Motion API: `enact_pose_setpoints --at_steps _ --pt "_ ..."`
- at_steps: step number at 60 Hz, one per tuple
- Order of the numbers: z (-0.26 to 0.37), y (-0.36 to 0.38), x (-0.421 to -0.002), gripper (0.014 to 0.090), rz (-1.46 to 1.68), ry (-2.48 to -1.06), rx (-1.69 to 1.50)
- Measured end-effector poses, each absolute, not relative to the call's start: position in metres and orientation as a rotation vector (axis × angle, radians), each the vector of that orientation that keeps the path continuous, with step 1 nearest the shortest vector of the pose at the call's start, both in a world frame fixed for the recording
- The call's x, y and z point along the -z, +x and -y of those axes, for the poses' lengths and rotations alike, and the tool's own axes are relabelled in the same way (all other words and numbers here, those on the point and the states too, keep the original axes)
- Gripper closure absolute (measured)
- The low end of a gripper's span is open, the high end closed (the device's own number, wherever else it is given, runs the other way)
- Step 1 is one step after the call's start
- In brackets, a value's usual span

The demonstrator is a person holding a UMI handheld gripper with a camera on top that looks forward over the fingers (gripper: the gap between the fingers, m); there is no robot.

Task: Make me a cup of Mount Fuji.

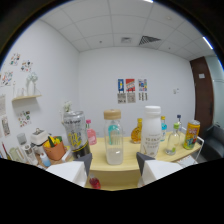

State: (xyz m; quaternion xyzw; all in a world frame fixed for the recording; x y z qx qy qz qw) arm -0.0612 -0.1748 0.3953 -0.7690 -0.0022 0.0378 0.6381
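My gripper is open, with its two fingertips spread wide above the pale wooden table. Just ahead of the gap stands a clear bottle with a tan cap and white liquid at its bottom; neither finger touches it. To its left are a dark bottle with a yellow label and a small pink bottle. On the right stand an amber bottle, a tall white bottle, an empty glass and a yellow-orange can.
An orange pot holding yellow items and a white appliance sit left of the table. Something small and red lies below the table's near edge. Posters hang on the back wall, and a dark door is at the right.
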Motion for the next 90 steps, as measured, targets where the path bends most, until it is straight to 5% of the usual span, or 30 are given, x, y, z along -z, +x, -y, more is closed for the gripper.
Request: enact_pose_setpoints --at_steps 9,31,54,55,56,62,90 --pt "0.135 -0.066 -0.406 0.0233 0.0 -1.734 -0.062" --pt "0.097 -0.063 -0.398 0.0614 -0.013 -1.748 0.008" --pt "0.135 -0.069 -0.433 0.0646 0.049 -1.668 -0.006" --pt "0.14 -0.07 -0.435 0.0698 0.048 -1.66 -0.016" --pt "0.145 -0.071 -0.436 0.0647 0.048 -1.656 -0.026" --pt "0.172 -0.073 -0.43 0.0648 0.04 -1.643 -0.067" --pt "0.226 -0.08 -0.186 0.0647 -0.073 -1.929 -0.177"
